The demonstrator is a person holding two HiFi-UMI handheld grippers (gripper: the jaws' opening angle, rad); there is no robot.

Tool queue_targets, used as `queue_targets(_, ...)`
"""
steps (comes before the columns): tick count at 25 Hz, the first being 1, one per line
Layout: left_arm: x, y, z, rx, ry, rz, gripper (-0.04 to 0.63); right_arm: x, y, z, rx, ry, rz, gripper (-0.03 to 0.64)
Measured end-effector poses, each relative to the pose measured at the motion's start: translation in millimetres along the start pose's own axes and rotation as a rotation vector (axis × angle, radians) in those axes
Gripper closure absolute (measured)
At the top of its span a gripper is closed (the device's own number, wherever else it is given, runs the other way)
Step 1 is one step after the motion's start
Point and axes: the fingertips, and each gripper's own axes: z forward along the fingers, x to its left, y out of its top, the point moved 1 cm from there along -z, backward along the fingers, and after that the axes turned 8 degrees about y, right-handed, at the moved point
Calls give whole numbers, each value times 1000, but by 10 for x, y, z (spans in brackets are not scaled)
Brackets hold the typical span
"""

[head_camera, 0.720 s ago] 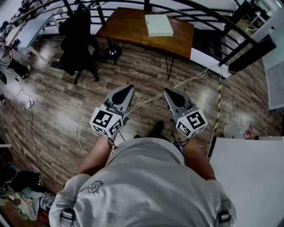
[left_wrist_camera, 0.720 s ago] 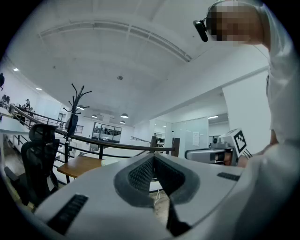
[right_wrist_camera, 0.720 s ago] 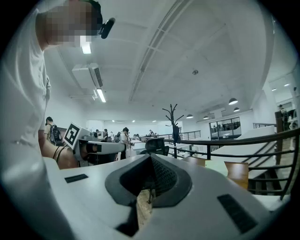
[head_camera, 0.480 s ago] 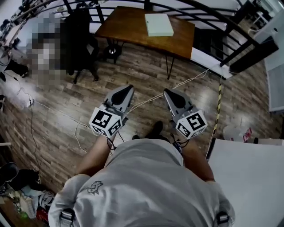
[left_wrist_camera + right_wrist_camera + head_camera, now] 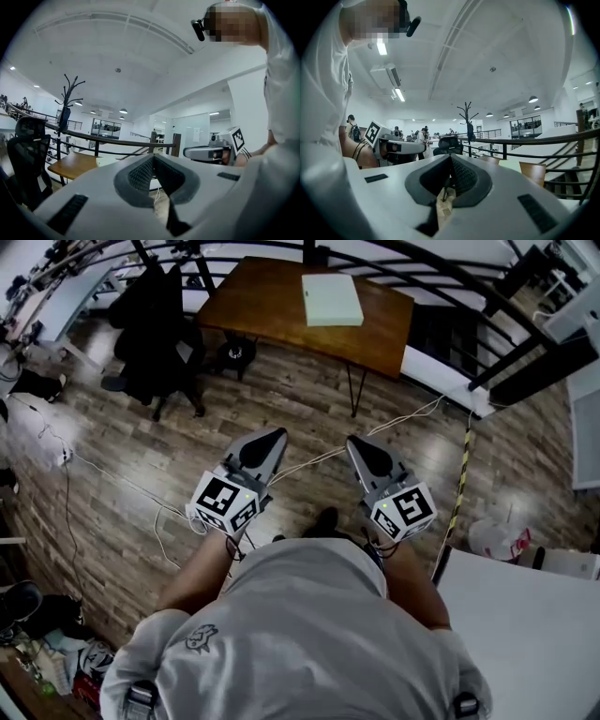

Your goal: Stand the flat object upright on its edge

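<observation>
The flat object is a pale rectangular slab [image 5: 332, 298] that lies flat on a brown wooden table [image 5: 272, 306] far ahead of me, across the wood floor. My left gripper [image 5: 275, 435] and right gripper [image 5: 354, 441] are held side by side at waist height, pointing level toward the table and well short of it. Both are shut with nothing between the jaws. In the left gripper view the shut jaws [image 5: 153, 157] point past the table [image 5: 70, 167] and slab [image 5: 108, 161]. The right gripper view shows shut jaws [image 5: 450, 157] too.
A black office chair with a dark coat [image 5: 159, 324] stands left of the table. A black railing [image 5: 450, 277] runs behind it. Cables [image 5: 122, 486] trail over the floor. A white surface [image 5: 525, 634] sits at lower right, with a white bag [image 5: 497, 538] beside it.
Both grippers stay shut and side by side. They sit slightly lower in the head view, and the view has shifted a little.
</observation>
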Motion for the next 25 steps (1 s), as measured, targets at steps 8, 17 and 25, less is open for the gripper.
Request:
queue_targets(8, -125, 0, 569, 5, 57, -4, 581, -706, 31, -116, -21, 48, 12, 584)
queue_targets(17, -264, -32, 961, 22, 50, 28, 581, -1065, 118, -78, -39, 88, 22, 584)
queue_targets(25, -79, 60, 1224, 1, 25, -23, 581, -1272, 204, 19, -44, 91, 39, 584)
